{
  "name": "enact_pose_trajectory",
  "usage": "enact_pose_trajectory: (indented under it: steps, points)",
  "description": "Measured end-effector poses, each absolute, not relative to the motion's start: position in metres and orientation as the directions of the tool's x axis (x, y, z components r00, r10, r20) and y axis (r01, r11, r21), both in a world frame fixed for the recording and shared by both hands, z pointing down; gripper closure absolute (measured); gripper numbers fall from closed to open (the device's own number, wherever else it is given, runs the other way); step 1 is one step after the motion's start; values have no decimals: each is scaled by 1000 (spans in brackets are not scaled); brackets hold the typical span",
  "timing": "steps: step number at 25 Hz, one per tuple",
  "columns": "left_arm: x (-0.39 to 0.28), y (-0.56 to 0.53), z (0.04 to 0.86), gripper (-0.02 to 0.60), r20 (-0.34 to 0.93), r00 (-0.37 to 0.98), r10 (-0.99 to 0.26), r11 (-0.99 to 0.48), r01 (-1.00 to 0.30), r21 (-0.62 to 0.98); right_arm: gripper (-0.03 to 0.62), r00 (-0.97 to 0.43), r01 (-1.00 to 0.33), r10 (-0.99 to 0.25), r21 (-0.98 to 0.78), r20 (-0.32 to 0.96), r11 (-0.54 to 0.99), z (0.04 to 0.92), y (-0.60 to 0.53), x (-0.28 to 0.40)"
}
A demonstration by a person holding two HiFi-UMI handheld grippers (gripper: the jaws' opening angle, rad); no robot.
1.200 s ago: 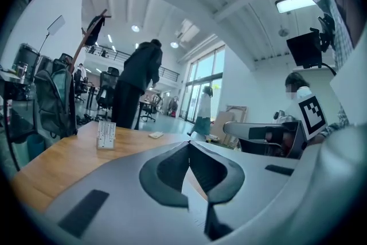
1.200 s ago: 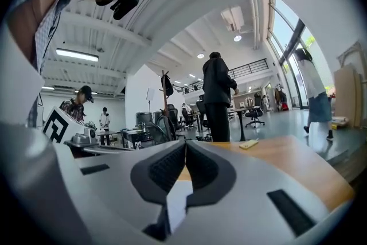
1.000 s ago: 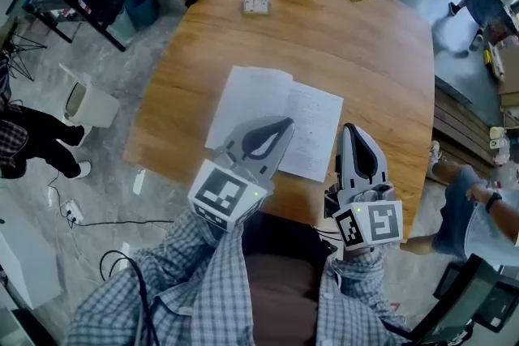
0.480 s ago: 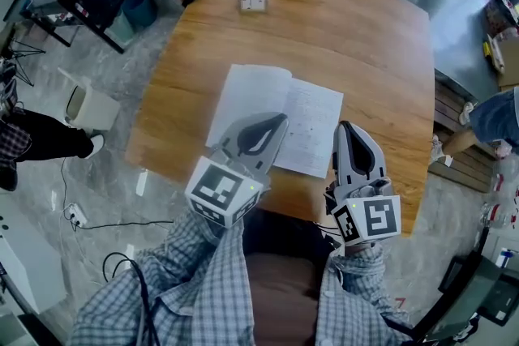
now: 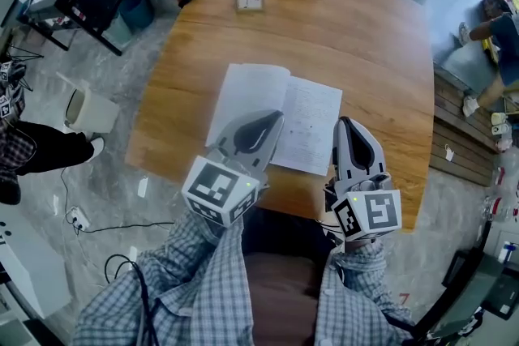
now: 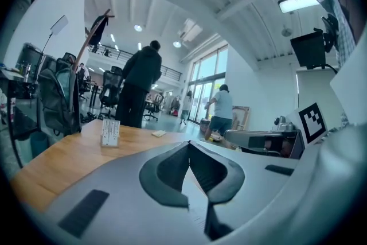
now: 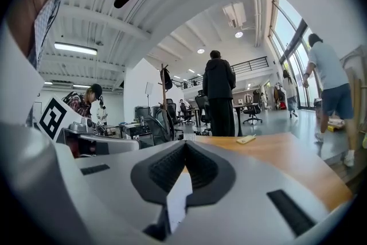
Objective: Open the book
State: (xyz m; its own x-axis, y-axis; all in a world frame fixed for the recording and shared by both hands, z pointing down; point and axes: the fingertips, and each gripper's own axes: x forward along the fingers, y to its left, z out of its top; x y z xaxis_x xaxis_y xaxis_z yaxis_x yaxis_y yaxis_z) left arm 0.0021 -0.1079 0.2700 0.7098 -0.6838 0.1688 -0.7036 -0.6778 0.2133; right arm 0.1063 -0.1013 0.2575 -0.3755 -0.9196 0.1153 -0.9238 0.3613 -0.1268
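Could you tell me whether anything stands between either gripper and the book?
Nothing visible does. The book lies open on the table, the left gripper over its left page, the right gripper beside its near right corner.

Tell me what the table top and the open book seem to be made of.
Table top: likely wood or veneer, warm brown, streaky grain, soft sheen. Book: paper, matte white pages with faint lines of text, lying open.
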Motion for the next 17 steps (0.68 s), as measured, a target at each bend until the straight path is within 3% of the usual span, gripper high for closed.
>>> enact_pose_trajectory:
  steps: [17]
  points:
    - [11, -111, 268, 574, 165, 727, -666, -690, -685, 234, 576, -353, -927, -927, -183, 124, 329, 260, -102, 115]
